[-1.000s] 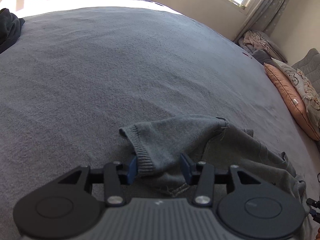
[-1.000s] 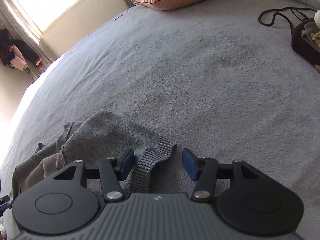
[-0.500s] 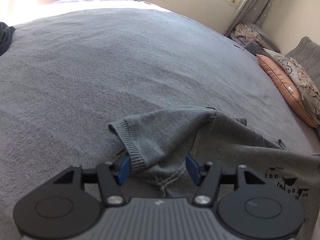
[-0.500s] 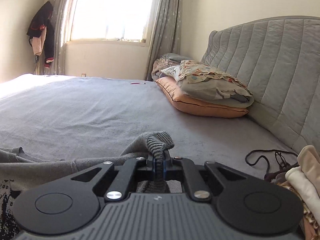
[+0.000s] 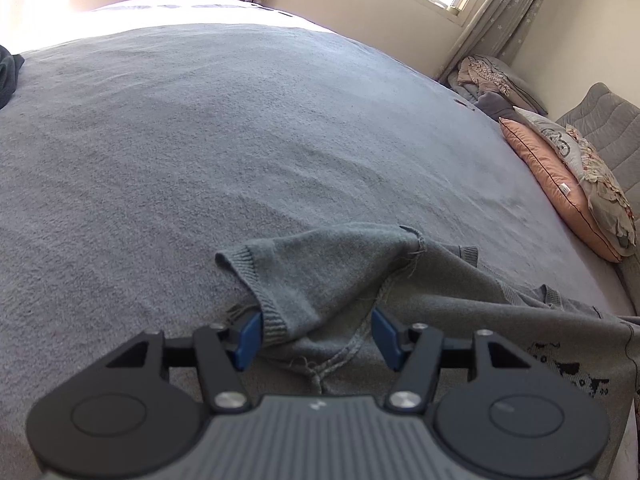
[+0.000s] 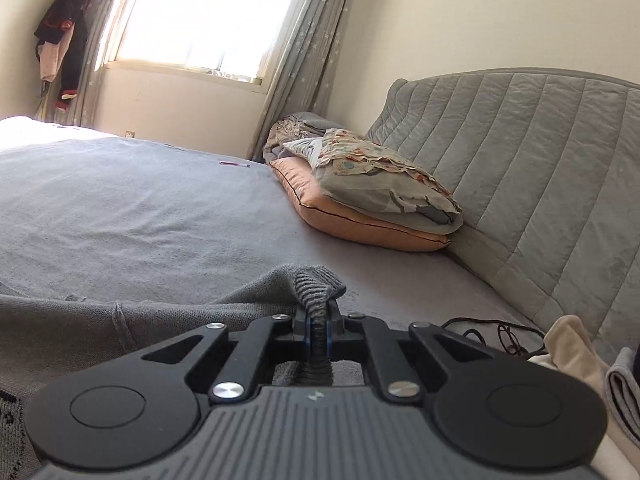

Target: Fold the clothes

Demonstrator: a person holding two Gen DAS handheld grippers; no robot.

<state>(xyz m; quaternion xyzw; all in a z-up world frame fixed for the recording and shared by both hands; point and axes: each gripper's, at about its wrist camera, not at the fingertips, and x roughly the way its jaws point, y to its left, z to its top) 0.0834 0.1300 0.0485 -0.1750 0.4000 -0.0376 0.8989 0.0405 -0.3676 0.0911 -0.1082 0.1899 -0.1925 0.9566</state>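
So far you have barely begun: in the left wrist view the grey sweater [image 5: 460, 320] lies rumpled on the bed [image 5: 240, 140], one sleeve [image 5: 320, 276] bunched and turned over the body, no fold made yet that I can see. Your left gripper [image 5: 316, 338] sits low over the near edge of the garment, angled down toward the bed, its blue fingers [image 5: 248, 338] spread wide with the sleeve's ribbed cuff lying between them; the left one touches or nearly touches the cuff edge, but nothing is pinched. To the far right, pillows [image 5: 568, 184] rest against the headboard, well apart from the work. In the right wrist view your right gripper [image 6: 318, 330] is held nearly level, looking across the bed [image 6: 140, 216] toward the window, and its fingers are closed tight on a ribbed cuff [image 6: 318, 292] of the sweater [image 6: 100, 324], which stands up in a small hump above them. By my judgement, spreading and flattening the sweater still lies ahead, then all the folding.
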